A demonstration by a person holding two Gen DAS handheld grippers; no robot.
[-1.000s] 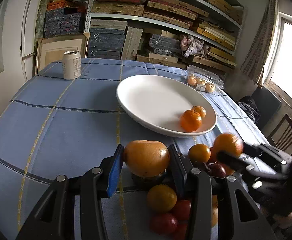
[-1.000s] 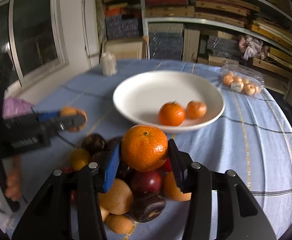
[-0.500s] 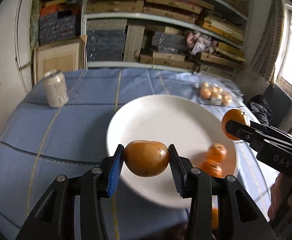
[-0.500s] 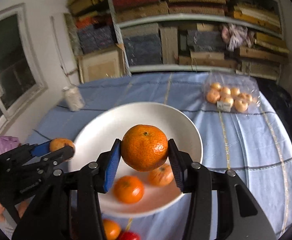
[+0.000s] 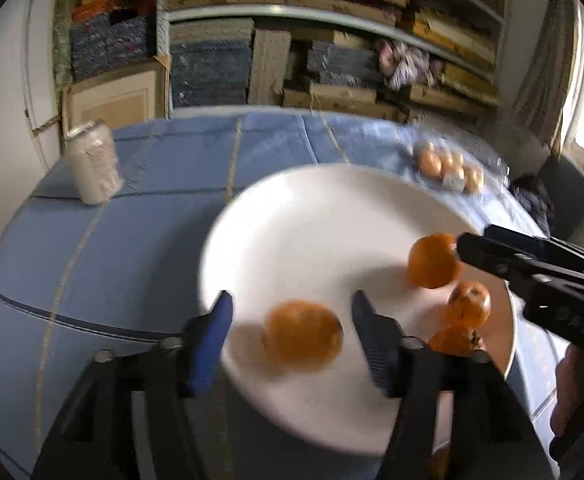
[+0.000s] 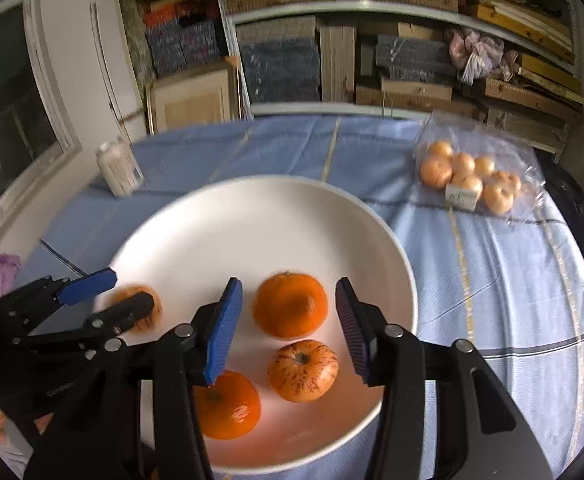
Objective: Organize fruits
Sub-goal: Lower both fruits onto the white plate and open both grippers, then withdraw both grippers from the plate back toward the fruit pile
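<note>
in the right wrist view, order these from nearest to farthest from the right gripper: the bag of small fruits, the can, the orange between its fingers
1. The orange, between the right gripper fingers, in the white bowl.
2. The can, back left on the blue tablecloth, beyond the bowl.
3. The bag of small fruits, back right; roughly as far as the can, too close to call.

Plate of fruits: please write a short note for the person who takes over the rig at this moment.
Left gripper: jaws opening; blurred fruit is loose between them, over the plate.
Right gripper: open, pads clear of the orange between them, in the plate.
Also in the plate: striped fruit, second orange.
Done: four fruits at the plate.
Left: pull both grippers back. Bag of fruits lies untouched beyond the plate.
</note>
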